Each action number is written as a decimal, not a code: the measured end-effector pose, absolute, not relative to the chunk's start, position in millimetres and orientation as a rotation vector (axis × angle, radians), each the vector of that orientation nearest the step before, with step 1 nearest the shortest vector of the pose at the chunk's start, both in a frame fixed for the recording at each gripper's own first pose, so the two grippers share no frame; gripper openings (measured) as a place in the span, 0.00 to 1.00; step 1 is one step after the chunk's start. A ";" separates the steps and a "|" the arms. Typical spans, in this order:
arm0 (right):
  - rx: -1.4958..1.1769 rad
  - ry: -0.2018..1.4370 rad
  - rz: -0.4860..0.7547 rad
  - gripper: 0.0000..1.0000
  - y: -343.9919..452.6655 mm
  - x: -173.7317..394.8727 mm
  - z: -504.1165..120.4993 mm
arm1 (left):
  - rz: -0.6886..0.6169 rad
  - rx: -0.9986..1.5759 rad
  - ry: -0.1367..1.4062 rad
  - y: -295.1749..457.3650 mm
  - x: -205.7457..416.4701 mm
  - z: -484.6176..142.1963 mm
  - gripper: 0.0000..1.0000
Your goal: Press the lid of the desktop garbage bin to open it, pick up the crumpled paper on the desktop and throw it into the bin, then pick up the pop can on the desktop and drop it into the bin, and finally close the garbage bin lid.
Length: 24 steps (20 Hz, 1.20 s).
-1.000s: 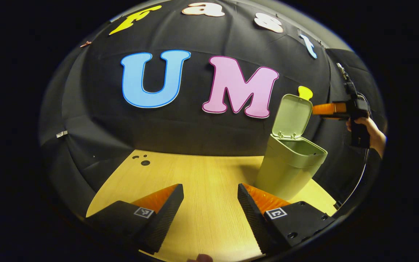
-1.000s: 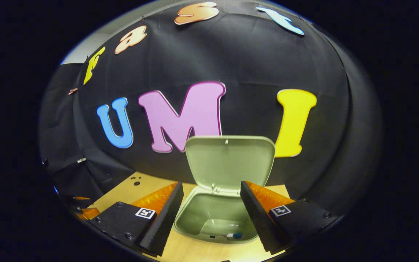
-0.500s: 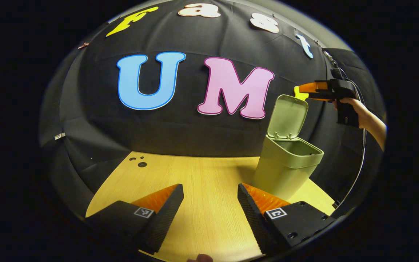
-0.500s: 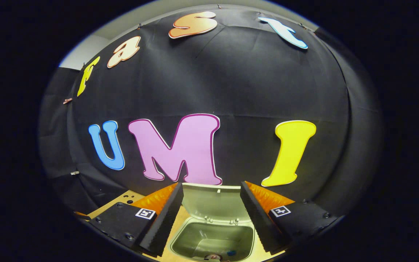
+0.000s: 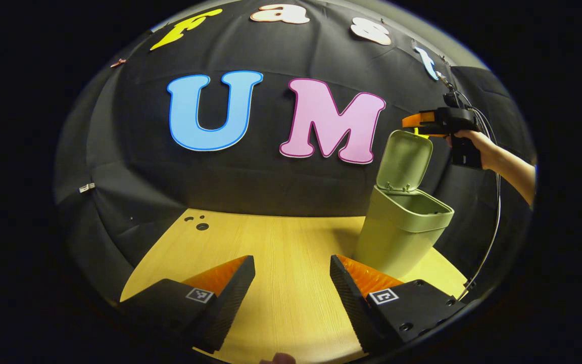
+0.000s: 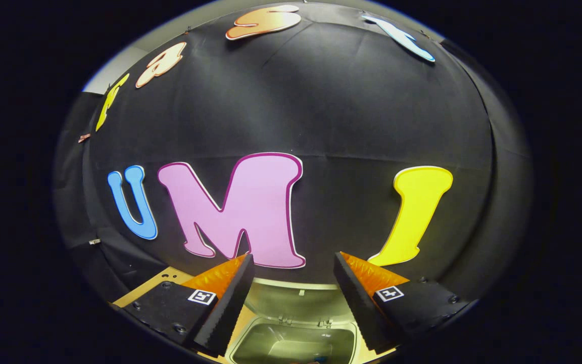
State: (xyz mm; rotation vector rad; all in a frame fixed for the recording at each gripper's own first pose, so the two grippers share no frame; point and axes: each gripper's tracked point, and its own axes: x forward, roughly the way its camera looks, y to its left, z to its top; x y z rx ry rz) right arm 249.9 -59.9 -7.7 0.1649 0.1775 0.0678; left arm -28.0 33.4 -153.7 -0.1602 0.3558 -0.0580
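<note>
A pale green desktop bin stands at the right of the wooden table, its lid raised upright. In the left gripper view my right gripper, held by a hand, hovers just above the lid's top edge. My left gripper stands open low over the table's front, nothing between its fingers. In the right gripper view my right gripper is open and looks down over the lid into the bin's open mouth.
Small round holes mark the table's far left corner. A cable hangs from the right gripper down past the bin's right side. The black cloth wall closes in behind the table.
My right gripper has risen from beside the lid to above its top edge and moved toward the wall. The left gripper has stayed where it was. The lid remains up.
</note>
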 end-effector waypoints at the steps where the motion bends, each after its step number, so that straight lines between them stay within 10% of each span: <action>1: 0.177 0.186 0.068 0.98 -60.6 252.8 -10.2 | -0.055 -0.162 0.357 35.1 -27.0 -153.9 0.95; 24: 0.114 0.468 0.181 0.99 -40.2 142.1 -96.8 | -0.085 -0.165 0.354 31.7 -24.0 -158.2 0.95</action>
